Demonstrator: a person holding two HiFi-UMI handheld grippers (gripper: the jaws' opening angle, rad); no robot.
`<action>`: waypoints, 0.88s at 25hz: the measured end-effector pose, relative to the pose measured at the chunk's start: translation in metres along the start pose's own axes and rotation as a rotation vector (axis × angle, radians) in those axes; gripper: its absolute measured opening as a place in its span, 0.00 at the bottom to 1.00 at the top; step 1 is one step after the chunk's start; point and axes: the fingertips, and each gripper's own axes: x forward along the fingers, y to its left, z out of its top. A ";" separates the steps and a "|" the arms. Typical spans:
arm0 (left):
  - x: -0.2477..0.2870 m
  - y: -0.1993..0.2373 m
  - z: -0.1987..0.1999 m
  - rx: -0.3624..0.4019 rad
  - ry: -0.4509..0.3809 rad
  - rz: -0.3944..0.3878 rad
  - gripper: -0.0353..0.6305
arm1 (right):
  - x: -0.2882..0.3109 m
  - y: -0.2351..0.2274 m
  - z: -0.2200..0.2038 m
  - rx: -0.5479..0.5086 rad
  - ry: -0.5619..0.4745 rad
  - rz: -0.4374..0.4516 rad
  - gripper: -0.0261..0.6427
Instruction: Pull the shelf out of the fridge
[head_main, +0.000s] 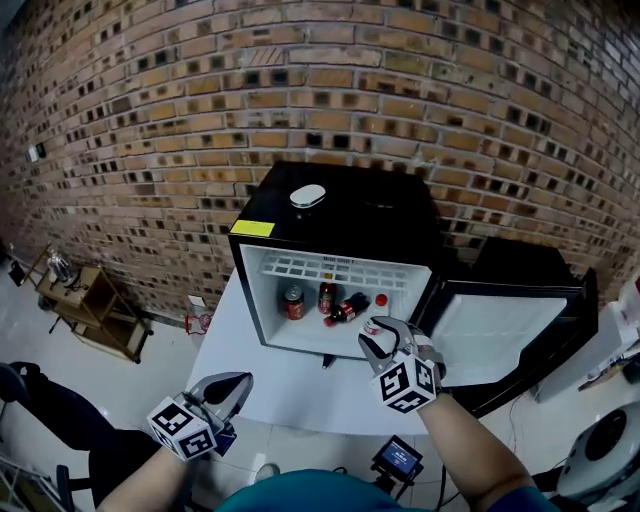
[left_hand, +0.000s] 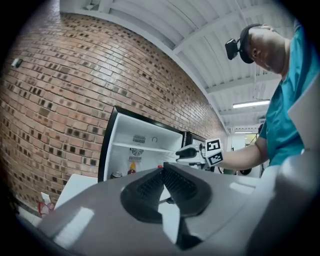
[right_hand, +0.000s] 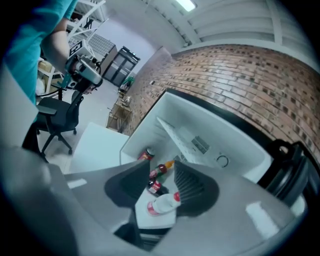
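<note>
currently the step in hand is the approach: the shelf sits fully seated across the upper part of the open fridge, and neither tong touches it. my right tongs hover at the lower front of the opening, jaws spread and pinching nothing; a white bottle lies on the fridge floor just ahead of them. my left tongs hang well back by the front edge of the table, jaws pressed together and empty. next move, as i judge it: raise the right tongs to the shelf's front rail, close on it, and draw it out level, clear of the bottles and the can below. the fridge stands on that white table against a brick wall; its door is swung wide to the right. pale floor, a wooden rack at left.
</note>
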 end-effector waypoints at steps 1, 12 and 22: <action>0.007 0.006 0.000 0.001 0.004 -0.020 0.05 | 0.009 -0.002 0.001 -0.008 0.013 -0.011 0.26; 0.063 0.047 -0.015 -0.001 0.055 -0.203 0.05 | 0.085 -0.030 0.004 -0.210 0.187 -0.195 0.35; 0.059 0.058 -0.032 -0.037 0.088 -0.188 0.05 | 0.141 -0.071 -0.024 -0.449 0.374 -0.254 0.42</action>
